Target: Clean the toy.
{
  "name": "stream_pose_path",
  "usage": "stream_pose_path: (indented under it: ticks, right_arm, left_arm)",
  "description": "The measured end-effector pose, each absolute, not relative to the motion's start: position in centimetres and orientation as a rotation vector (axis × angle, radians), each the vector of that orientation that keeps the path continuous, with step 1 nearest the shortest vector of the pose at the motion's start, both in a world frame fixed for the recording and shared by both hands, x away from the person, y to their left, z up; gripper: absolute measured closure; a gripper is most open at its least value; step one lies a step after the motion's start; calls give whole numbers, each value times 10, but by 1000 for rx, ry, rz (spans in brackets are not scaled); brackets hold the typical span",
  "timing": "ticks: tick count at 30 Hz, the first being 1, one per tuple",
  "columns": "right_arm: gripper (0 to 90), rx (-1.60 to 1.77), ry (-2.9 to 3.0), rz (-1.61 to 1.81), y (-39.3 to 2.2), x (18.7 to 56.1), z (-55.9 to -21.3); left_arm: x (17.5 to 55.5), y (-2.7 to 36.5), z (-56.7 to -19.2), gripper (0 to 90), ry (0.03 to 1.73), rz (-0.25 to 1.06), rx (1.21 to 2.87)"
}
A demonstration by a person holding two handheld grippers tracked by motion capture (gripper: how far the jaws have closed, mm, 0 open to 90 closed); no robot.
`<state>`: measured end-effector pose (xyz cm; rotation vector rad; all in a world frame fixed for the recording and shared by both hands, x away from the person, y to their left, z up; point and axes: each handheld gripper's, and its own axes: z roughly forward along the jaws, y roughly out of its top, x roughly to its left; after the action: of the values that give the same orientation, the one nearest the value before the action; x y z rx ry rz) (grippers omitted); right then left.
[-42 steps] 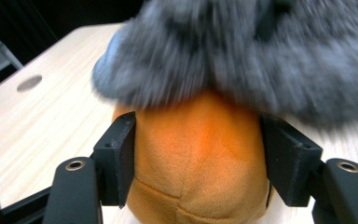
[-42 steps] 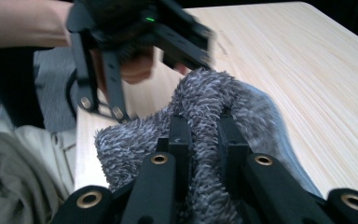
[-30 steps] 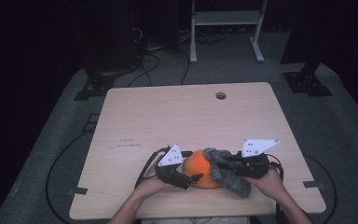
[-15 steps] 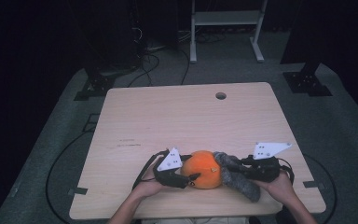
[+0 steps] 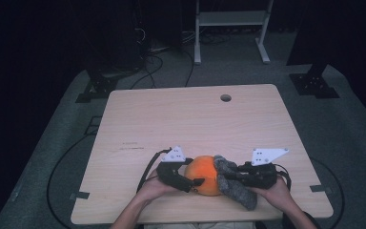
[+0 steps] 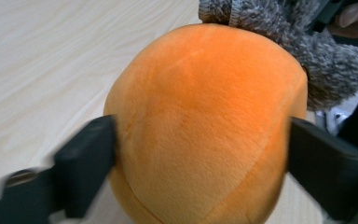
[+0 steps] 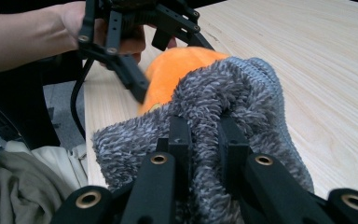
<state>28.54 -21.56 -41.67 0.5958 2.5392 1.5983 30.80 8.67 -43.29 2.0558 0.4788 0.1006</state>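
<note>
Shifted: grey fuzzy sock (image 5: 236,183) partly off orange plush ball (image 5: 205,175) | left gripper (image 5: 190,181) clamps ball | right gripper (image 5: 228,176) pinches sock | removal unfinished.

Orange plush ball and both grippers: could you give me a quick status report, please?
Left gripper shut on the orange plush ball, jaws on both flanks. Right gripper shut on the grey fuzzy cloth draped against the ball. Table ahead bare.
</note>
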Motion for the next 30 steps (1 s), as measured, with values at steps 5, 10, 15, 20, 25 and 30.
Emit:
stream_pose_path:
  ticks: [5,10,15,20,25,30]
  right_arm:
    - [784,612,2505,1648,-219,283,-410]
    - [784,636,2500,1620,-212,291,-416]
    - [784,564,2505,1575,-200,284,-416]
    - [784,646,2520,1579,-217,286,-427]
    - [783,692,2520,1543,-227,286,-426]
    - [782,654,2438,1715,-219,295,-404]
  left_arm:
    - [303,85,-423,367,358,326,1984]
    - [315,92,-431,176,459,165,1952]
    - [319,101,-435,241,525,95,1926]
    - [310,99,-434,276,479,163,1981]
    - [309,99,-434,293,462,180,1993]
    - [305,97,-432,289,405,178,2013]
